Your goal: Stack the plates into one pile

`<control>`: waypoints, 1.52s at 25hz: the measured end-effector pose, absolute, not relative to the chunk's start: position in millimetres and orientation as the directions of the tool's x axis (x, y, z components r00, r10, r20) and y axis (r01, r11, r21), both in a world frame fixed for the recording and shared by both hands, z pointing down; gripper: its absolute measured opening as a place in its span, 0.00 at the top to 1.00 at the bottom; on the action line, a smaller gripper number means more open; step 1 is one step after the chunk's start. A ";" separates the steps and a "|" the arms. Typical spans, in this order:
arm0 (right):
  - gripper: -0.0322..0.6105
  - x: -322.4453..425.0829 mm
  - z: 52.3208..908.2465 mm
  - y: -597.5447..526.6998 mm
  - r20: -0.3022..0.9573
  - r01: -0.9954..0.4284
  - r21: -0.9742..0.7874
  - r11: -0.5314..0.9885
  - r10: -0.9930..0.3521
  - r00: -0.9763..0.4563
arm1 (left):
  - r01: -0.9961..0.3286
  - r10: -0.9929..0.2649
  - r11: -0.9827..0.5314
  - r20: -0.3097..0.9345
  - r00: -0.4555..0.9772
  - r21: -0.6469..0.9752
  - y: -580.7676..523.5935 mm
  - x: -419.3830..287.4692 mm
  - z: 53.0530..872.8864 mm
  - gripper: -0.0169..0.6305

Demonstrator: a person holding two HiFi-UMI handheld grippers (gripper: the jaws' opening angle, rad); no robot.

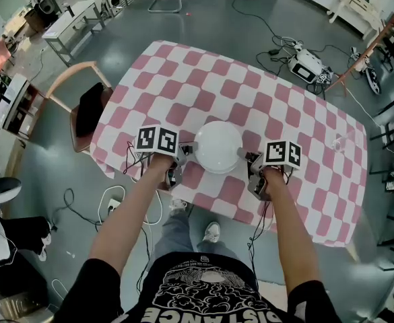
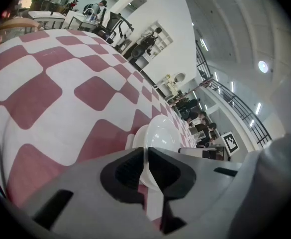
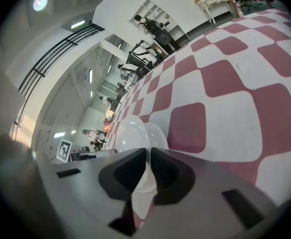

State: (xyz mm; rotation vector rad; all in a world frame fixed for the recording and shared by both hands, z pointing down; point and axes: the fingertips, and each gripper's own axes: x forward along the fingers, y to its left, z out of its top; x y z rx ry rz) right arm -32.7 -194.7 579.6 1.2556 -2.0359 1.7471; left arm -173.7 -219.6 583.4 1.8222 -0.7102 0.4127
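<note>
**Colours and patterns recorded at the table**

The plate (image 1: pixel 217 147) was plain glossy white. The tablecloth (image 1: pixel 304 133) carried a regular check of dusty pink and white squares. The left gripper (image 1: pixel 185 152) and the right gripper (image 1: pixel 245 157) had grey bodies with black pad recesses, and each bore black square codes on white faces. The floor (image 1: pixel 203 29) was dull grey-green. The chair (image 1: pixel 89 110) combined a pale wooden frame with a black seat. The person's T-shirt (image 1: pixel 203 295) was black with white print.
</note>
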 end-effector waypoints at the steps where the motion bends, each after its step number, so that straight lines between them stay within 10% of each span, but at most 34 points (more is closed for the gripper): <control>1: 0.89 -33.0 580.7 -193.5 0.620 -0.684 -0.728 -0.045 -0.470 -0.628 | -0.649 -0.271 -0.233 0.592 0.759 0.725 -218.2 -174.1 584.8 0.92; 38: 0.77 -27.3 590.3 -187.5 0.689 -0.789 -0.613 0.041 -0.461 -0.559 | -0.707 -0.302 -0.271 0.640 0.707 0.653 -209.0 -171.1 595.3 0.86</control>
